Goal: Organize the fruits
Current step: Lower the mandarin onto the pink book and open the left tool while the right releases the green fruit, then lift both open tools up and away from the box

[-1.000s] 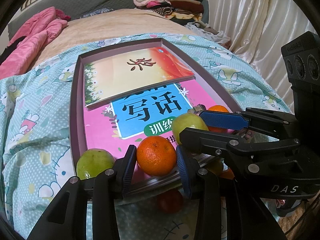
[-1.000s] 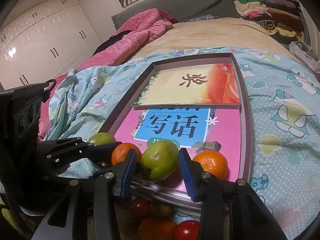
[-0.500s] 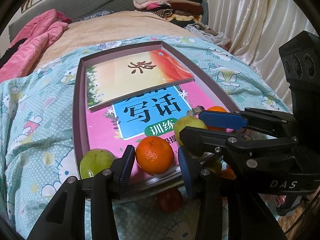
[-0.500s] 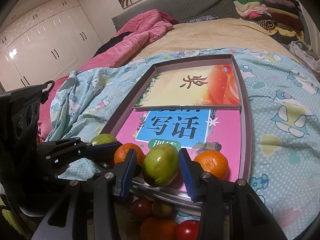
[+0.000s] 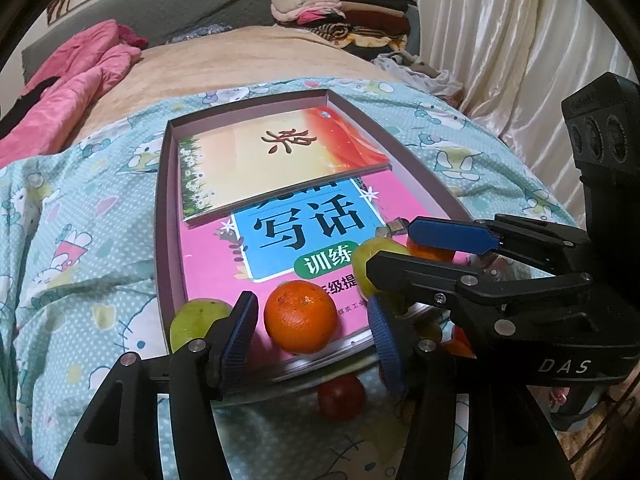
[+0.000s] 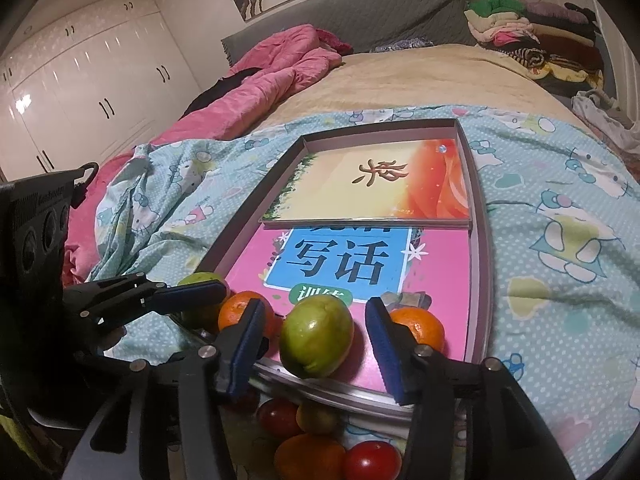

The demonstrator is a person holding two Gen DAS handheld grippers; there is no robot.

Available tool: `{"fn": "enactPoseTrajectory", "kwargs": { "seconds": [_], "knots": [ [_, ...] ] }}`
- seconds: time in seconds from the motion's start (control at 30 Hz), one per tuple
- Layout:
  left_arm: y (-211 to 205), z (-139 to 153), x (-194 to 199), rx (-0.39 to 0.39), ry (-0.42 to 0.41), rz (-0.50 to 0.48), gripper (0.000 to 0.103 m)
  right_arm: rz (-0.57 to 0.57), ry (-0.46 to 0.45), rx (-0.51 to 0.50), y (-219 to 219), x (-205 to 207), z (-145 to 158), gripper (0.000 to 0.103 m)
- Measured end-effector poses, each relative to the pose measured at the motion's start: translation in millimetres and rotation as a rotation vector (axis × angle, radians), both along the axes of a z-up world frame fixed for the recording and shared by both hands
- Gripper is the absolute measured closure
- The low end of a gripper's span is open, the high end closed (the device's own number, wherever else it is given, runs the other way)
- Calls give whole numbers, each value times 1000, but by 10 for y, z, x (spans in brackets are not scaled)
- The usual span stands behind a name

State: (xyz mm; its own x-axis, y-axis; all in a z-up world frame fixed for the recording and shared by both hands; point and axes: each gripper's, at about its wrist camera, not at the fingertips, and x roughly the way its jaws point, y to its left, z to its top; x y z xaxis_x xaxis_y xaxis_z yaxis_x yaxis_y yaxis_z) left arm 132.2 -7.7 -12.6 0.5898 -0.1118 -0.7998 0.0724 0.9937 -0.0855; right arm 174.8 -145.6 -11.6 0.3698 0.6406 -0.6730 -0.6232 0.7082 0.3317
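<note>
Fruits line the tray's (image 5: 160, 216) 6 o'clock edge: an orange (image 5: 301, 317) sits loose between the left gripper's (image 5: 308, 322) just-released jaws, a green fruit (image 6: 316, 336) likewise free inside the right gripper (image 6: 318, 340).

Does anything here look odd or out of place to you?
Yes: the fruit is being lined up on a pink book lying in a shallow box on a bed, not in a bowl. Each open claw straddles one piece: the left claw an orange, the right claw a green fruit.

Left gripper (image 5: 310, 326), jaws just opened, brackets orange (image 5: 301, 317) on pink book (image 5: 208, 264).
</note>
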Motion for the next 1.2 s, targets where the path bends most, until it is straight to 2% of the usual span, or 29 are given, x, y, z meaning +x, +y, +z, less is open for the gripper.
{"fn": "enactPoseTrajectory", "kwargs": {
  "seconds": [0.57,0.67,0.8,1.2],
  "knots": [
    [31,53,-58,-9,-21,15,41,-17,-41,13,-52,-29,82,45],
    [52,83,-77,-11,-33,24,37,-30,-47,26,-86,-24,106,40],
    [85,107,-81,-18,-42,40,30,-44,-43,39,-122,-3,116,39],
    [184,185,-131,-48,-65,78,25,-79,-55,64,-211,18,158,33]
  ]
}}
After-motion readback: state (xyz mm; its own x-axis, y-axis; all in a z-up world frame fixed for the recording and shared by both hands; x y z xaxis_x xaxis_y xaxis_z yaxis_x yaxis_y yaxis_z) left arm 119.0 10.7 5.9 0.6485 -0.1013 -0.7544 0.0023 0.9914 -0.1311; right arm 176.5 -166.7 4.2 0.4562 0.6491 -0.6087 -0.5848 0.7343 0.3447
